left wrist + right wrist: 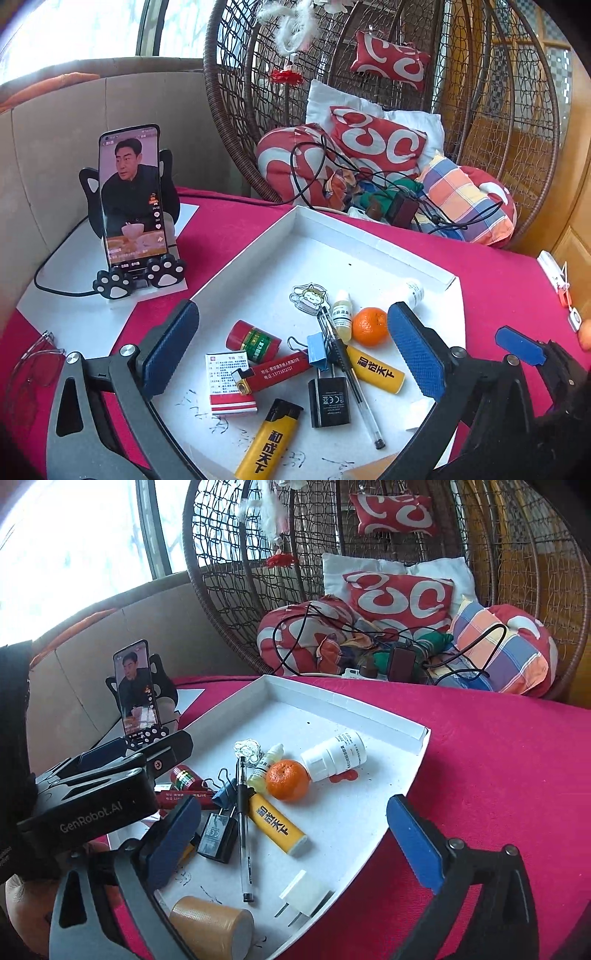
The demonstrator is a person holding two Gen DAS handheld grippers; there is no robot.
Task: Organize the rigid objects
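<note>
Setting: a shallow white cardboard tray (373, 230) on a magenta tablecloth (498, 746), filling the middle of both views.

Left gripper (295, 354): jaws spread wide, nothing between the blue pads – it hangs over the lower centre of the tray.

Right gripper (299, 843): jaws likewise spread and empty, above the tray's near right corner.

Contents: a small orange tangerine (370, 326), a black wall charger with two prongs (328, 400), a clear ballpoint pen with black cap (349, 373), two yellow lighters with black lettering (375, 369), a red lighter (279, 371), a red cylindrical tin (253, 340), a red-and-white carton (229, 384), a blue binder clip (317, 349), a white pill bottle lying on its side (334, 755), a white plug (303, 893), a tan tape roll (210, 925).

Key relation: the pen lies dead between the left gripper's pads, its long axis running away from the camera, roughly along the fingers – so the pads would close across its thin barrel.

Nearer hand: likely the left for the pen and charger; the right sits closer to the white plug and the pill bottle.

Risk: the charger touches the pen and may be dragged along.
</note>
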